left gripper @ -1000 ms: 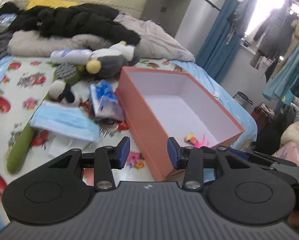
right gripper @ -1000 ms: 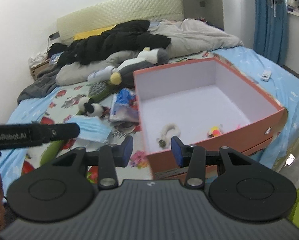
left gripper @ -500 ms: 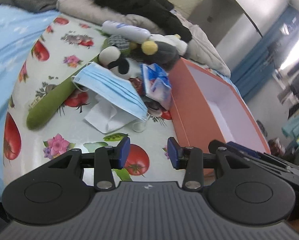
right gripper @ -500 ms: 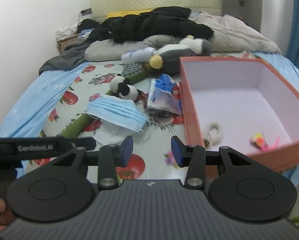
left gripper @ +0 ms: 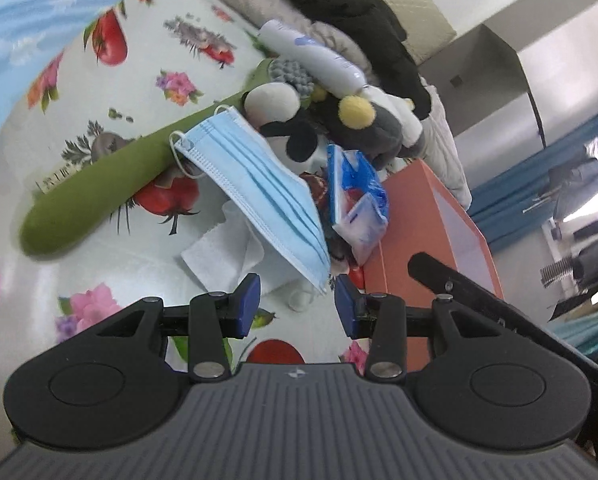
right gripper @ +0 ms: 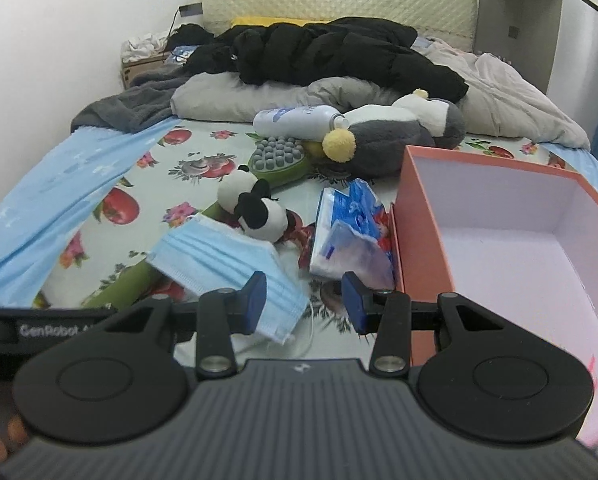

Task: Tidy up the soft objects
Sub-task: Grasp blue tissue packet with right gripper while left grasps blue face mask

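A blue face mask (left gripper: 259, 184) (right gripper: 219, 260) lies on white tissue (left gripper: 223, 252) on the fruit-print sheet. Beside it are a small panda plush (right gripper: 255, 212) (left gripper: 283, 120), a blue tissue pack (right gripper: 351, 236) (left gripper: 355, 196) and a grey penguin plush (right gripper: 391, 140) (left gripper: 363, 128). The orange box (right gripper: 419, 240) (left gripper: 423, 232) stands open on the right. My left gripper (left gripper: 297, 306) is open and empty, low over the mask's near corner. My right gripper (right gripper: 305, 302) is open and empty, just above the mask's near end.
A long green massager (left gripper: 99, 188) with a grey knobbed head (right gripper: 279, 156) lies under the mask. A white bottle (right gripper: 299, 120) rests by the penguin. Black and grey clothes (right gripper: 331, 52) pile at the headboard. The right gripper's body (left gripper: 479, 296) shows by the box.
Both grippers have moved left from the orange box to the pile of soft things and dropped closer to the face mask. Both stay open and empty.
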`<state>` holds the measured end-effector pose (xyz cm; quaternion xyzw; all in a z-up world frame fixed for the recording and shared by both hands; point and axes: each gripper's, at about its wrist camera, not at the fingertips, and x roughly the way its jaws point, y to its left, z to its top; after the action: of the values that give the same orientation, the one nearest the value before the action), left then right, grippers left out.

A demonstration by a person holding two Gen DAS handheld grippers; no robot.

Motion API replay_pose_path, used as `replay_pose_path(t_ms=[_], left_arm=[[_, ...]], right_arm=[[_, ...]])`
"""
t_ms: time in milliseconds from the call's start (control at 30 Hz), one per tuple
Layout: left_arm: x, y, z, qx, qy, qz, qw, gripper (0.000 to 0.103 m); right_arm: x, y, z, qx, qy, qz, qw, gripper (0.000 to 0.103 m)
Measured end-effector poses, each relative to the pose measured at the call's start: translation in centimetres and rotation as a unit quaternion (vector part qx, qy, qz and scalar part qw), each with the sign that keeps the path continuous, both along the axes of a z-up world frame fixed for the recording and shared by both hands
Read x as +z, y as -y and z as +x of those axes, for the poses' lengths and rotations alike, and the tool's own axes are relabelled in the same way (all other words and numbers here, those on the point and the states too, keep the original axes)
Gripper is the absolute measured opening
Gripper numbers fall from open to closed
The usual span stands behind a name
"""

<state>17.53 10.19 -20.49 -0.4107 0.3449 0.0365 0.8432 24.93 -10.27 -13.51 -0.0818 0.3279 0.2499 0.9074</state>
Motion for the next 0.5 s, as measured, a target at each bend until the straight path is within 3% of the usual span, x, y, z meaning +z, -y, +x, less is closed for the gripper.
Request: replay_pose_path(t_ms=[300, 500], left_arm=[[-2.7, -1.9, 3.6, 0.001, -0.007, -0.038, 0.9992, 0.045], [-4.1, -2.8, 5.4, 0.001, -0.013, -0.062, 0.9980, 0.041]], right_arm=[[-2.1, -3.0, 5.0, 0.004, 0.000, -0.035, 0.999, 0.045], [-3.6, -4.6, 7.2, 0.008, 0.025, -0.083, 0.996, 0.045]])
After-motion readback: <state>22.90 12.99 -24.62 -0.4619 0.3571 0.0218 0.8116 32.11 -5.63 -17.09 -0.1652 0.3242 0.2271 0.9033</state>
